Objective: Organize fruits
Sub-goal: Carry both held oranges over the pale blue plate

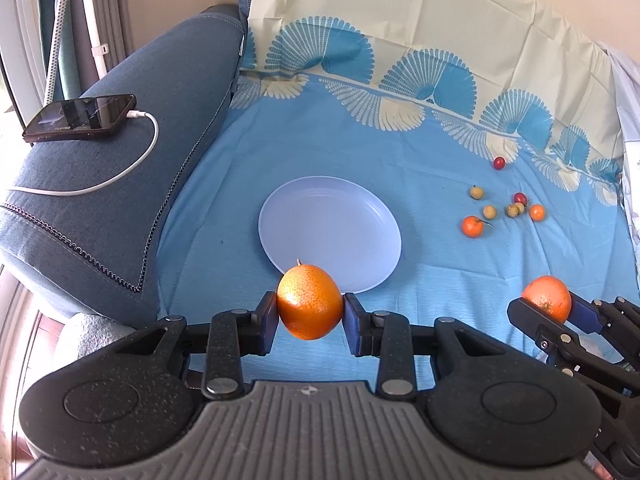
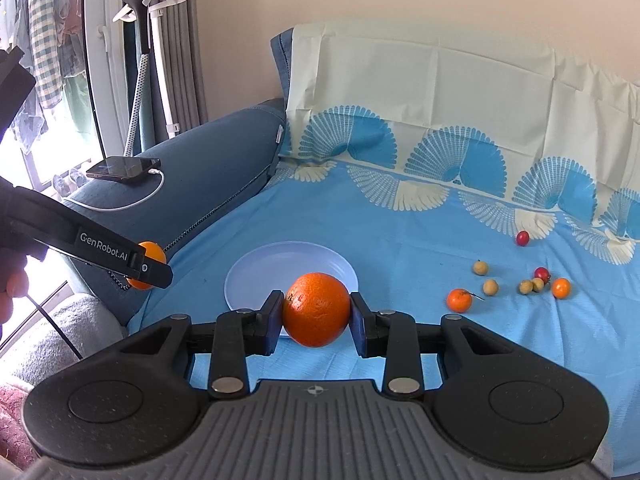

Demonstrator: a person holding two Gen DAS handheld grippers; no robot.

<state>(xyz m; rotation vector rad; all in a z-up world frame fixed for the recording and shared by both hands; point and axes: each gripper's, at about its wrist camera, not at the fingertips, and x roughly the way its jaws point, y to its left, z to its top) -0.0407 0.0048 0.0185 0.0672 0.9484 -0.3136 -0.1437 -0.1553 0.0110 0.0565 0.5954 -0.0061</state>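
Observation:
My left gripper (image 1: pixel 310 312) is shut on a stemmed orange (image 1: pixel 310 302), held just in front of the near rim of a pale blue plate (image 1: pixel 320 220) that holds nothing. My right gripper (image 2: pixel 316 312) is shut on a second orange (image 2: pixel 317 309), above the plate (image 2: pixel 280 264) and its near edge. In the left wrist view the right gripper (image 1: pixel 548 312) and its orange (image 1: pixel 547 298) show at the right edge. The right wrist view has the left gripper (image 2: pixel 146 266) with its orange (image 2: pixel 151 255) at the left. Small fruits lie on the blue cloth: two small oranges (image 1: pixel 473 226), several yellowish ones (image 1: pixel 489 212), two red ones (image 1: pixel 499 163).
The blue patterned cloth (image 1: pixel 360 152) covers a sofa seat and backrest. On the dark blue armrest (image 1: pixel 120 184) at the left lies a phone (image 1: pixel 80 117) with a white charging cable (image 1: pixel 132 164). A garment steamer (image 2: pixel 140 60) and hanging clothes (image 2: pixel 44 52) stand by the window.

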